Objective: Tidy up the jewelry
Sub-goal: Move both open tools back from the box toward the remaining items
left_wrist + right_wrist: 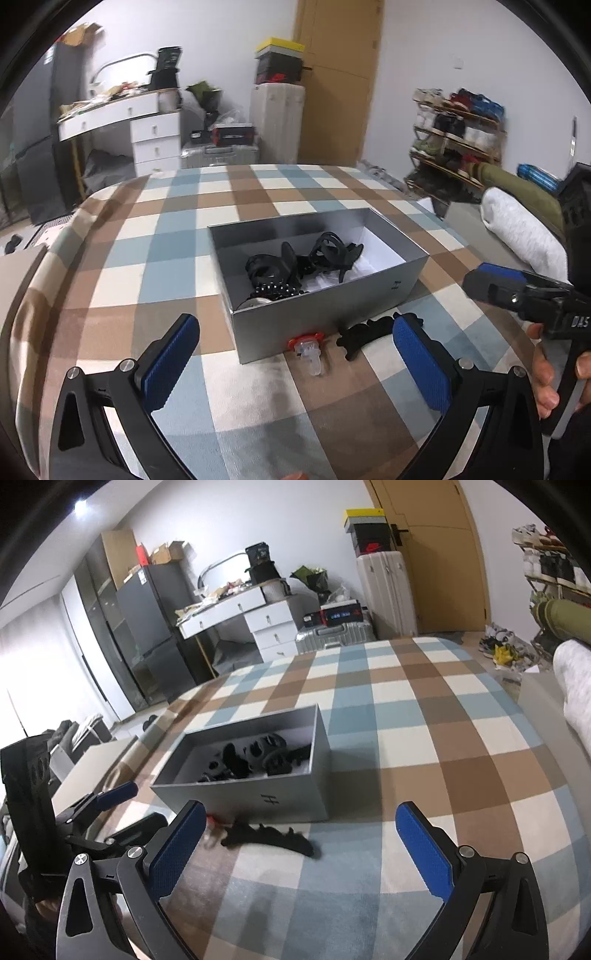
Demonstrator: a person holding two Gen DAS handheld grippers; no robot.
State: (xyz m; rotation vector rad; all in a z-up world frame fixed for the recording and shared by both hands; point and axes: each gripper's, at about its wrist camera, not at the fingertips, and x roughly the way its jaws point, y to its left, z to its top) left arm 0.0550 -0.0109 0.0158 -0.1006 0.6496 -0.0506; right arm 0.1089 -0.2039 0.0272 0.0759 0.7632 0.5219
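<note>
Left wrist view: the left gripper (295, 354) stands wide apart, blue pads (168, 363) flared out, nothing between them. Beyond its tips sits the grey box (325, 314) on the checked bed cover (147, 258), lid off, with a heap of black hair clips (295, 266) piled inside toward its near-left end. Just in front of the box's near wall lies a clear clip with a red end (308, 349), touching or almost touching the wall. Right beside it, a black claw clip (364, 332) lies flat on the cover. At the far right, a hand (546, 373) holds the right gripper (491, 288), reaching in from the side.

Over to the right wrist view: the left gripper (125, 805) shows at the left edge, the box (258, 794) centre-left, the black claw clip (269, 838) below it. The right gripper (301, 830) is spread fully too, empty, hanging above that clip.
</note>
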